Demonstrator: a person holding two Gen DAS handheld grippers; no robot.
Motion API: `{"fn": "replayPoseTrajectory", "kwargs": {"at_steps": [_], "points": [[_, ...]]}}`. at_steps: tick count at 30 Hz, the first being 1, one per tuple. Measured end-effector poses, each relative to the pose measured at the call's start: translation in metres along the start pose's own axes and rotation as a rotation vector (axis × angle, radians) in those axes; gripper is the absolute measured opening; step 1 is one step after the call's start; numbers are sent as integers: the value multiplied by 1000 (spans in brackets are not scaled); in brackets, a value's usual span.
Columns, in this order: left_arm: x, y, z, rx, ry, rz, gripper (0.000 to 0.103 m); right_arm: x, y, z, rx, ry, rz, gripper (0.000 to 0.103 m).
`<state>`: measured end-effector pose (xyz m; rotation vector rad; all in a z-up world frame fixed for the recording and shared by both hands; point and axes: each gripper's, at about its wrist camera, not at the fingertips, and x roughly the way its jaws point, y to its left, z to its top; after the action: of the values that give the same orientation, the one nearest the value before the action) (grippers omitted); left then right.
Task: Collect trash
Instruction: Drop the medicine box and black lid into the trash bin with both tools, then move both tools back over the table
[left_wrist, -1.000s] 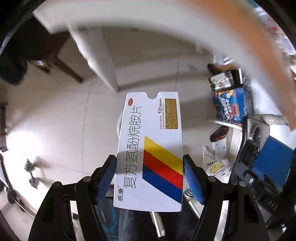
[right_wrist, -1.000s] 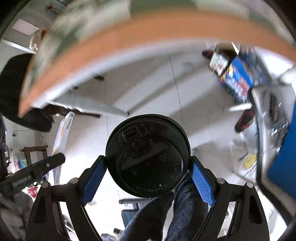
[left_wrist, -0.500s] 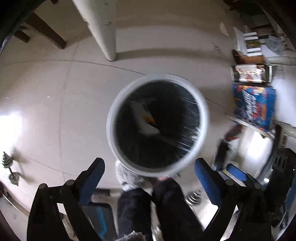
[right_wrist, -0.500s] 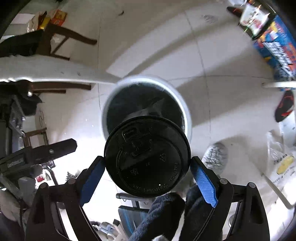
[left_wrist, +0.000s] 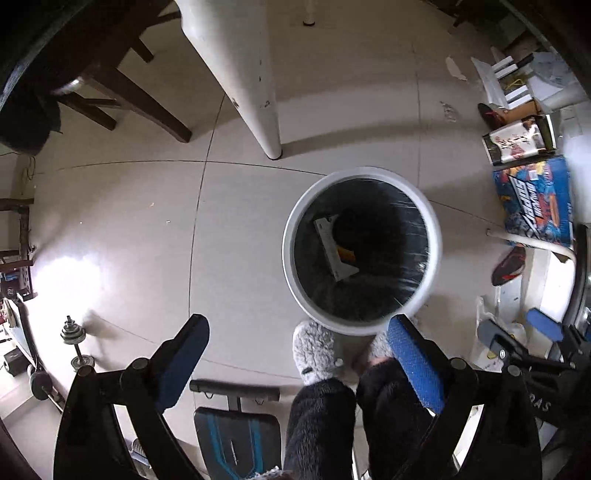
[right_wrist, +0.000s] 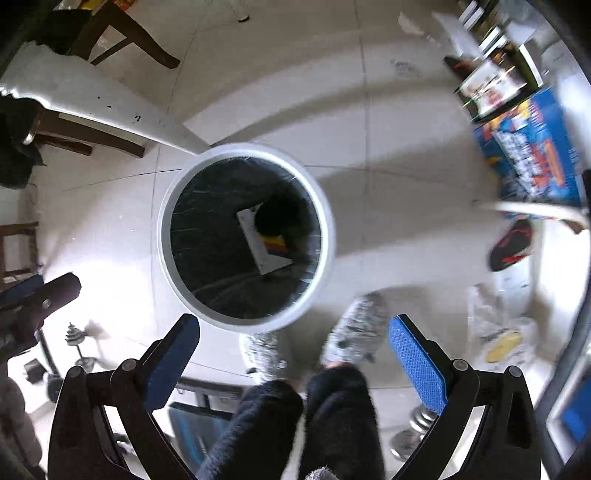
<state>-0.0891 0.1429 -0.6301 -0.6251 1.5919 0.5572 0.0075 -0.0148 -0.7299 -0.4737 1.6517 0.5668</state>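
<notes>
On the tiled floor stands a round bin with a white rim (left_wrist: 364, 173) and a black liner. Inside it lies a white medicine box (left_wrist: 334, 254) with yellow, red and blue stripes, and a black round lid (left_wrist: 356, 229) rests on the box. My left gripper (left_wrist: 299, 347) hangs above the bin's near edge, open and empty. In the right wrist view the bin rim (right_wrist: 251, 149), the box (right_wrist: 267, 251) and the lid (right_wrist: 275, 218) show again. My right gripper (right_wrist: 295, 350) points down, its jaws still opening with nothing between them.
A white table leg (left_wrist: 240, 74) and dark chair legs (left_wrist: 140, 99) stand beyond the bin. The person's grey slippers (left_wrist: 314, 350) are at its near side. A blue printed box (left_wrist: 535, 203), a dumbbell (left_wrist: 75, 343), a bench (left_wrist: 236, 424) and a plastic bag (right_wrist: 502, 339) surround it.
A second ago the left gripper held the medicine box and the right held the black lid. Both things now lie in the bin, both jaws are wider, and both hands have sunk.
</notes>
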Motion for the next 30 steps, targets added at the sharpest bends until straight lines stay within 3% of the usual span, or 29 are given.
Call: {"fn": "replayPoseTrajectory", "kwargs": {"at_steps": [9,20,25,30], "points": [[-93,-1,-33,14,-35,-11,99,-113,7,-22,14,-36,-36,103],[-224,0,-69,66,-106,-20,99,-274,20,-67,64,-94,32,103],[-295,-12,-51,57,-225,-33,99,-349,23,-71,109,-145,95,103],[-342,-44,-8,74,-334,-29,103,-421,6,-46,155,-251,127,103]]}}
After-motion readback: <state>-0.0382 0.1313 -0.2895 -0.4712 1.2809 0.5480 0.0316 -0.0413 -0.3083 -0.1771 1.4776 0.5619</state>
